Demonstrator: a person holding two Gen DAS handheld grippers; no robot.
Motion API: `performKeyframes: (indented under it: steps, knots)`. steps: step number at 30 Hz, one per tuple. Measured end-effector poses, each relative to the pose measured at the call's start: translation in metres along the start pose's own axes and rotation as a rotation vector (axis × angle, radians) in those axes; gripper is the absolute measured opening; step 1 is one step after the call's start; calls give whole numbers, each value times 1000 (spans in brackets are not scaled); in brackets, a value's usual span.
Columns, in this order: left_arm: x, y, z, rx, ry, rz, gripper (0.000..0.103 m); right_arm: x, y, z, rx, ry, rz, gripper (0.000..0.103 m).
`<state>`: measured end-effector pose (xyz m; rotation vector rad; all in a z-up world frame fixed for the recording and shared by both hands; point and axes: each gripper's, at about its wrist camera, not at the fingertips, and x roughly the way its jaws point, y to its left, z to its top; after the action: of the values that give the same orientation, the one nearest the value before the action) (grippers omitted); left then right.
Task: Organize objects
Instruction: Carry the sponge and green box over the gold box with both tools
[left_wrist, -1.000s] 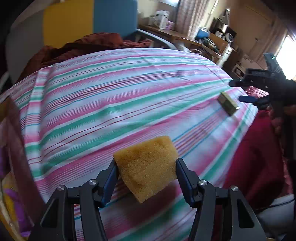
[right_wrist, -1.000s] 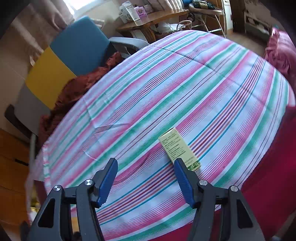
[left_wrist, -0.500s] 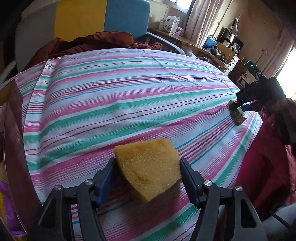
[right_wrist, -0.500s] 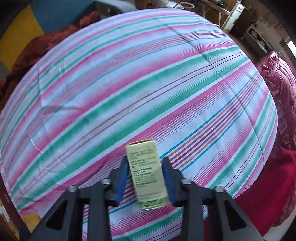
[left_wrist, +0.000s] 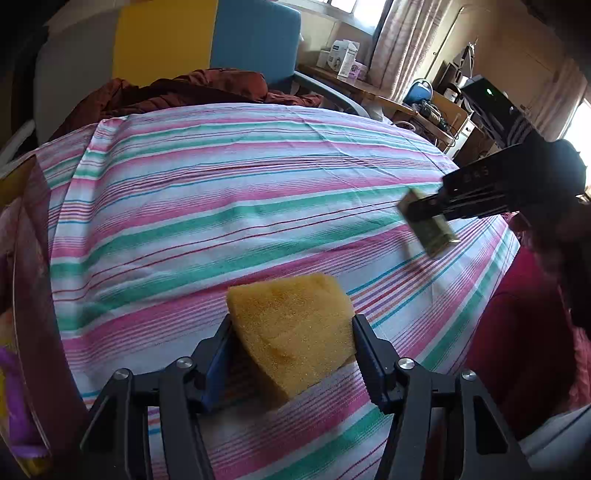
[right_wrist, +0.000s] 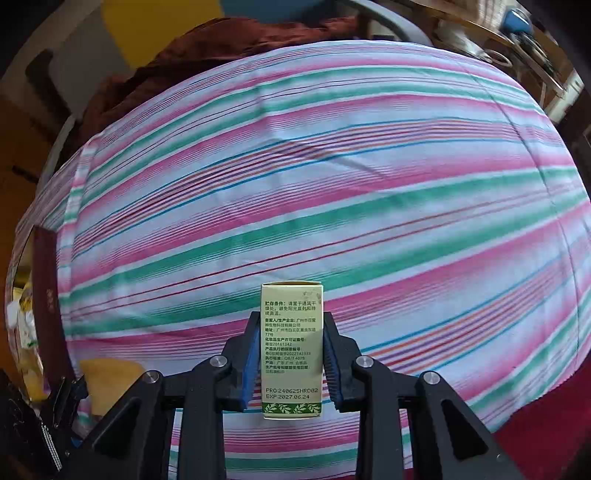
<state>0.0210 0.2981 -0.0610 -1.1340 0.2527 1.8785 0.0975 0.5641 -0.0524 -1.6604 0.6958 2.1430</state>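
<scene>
A yellow sponge (left_wrist: 295, 339) sits between the blue pads of my left gripper (left_wrist: 291, 323), just above the striped cloth. The jaws are closing and both pads touch the sponge's sides. In the right wrist view a small pale green box (right_wrist: 291, 347) with printed text stands upright in my right gripper (right_wrist: 291, 317), which is shut on its two long sides. From the left wrist view that box (left_wrist: 430, 232) hangs tilted above the cloth's right edge in the right gripper (left_wrist: 419, 212). The sponge (right_wrist: 110, 380) also shows at the lower left of the right wrist view.
The striped pink, green and white cloth (left_wrist: 221, 192) covers a broad surface. A dark red carton (left_wrist: 33, 295) stands at its left edge. Behind are a yellow and blue chair (left_wrist: 207, 40) with a rust-red garment (left_wrist: 184, 88), and a cluttered desk (left_wrist: 369, 92).
My right gripper came down over the green box, shut on it and raised it off the cloth while rolling. The left gripper kept the sponge between its jaws, which widened briefly and narrowed again.
</scene>
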Motion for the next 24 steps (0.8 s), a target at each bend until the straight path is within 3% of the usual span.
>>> performKeyframes:
  steps: [3, 7, 16, 24]
  knots:
    - [-4, 4, -3, -19, -1, 7, 60, 7, 43, -1, -84, -3, 24, 29]
    - [-5, 7, -6, -20, -6, 9, 60, 19, 69, -13, -172, -39, 38, 29]
    - [-5, 4, -10, 3, -25, 35, 63, 27, 73, -8, -210, -85, 10, 30]
    - [-12, 0, -11, 32, -39, 56, 60, 34, 88, -7, -251, -99, -31, 30]
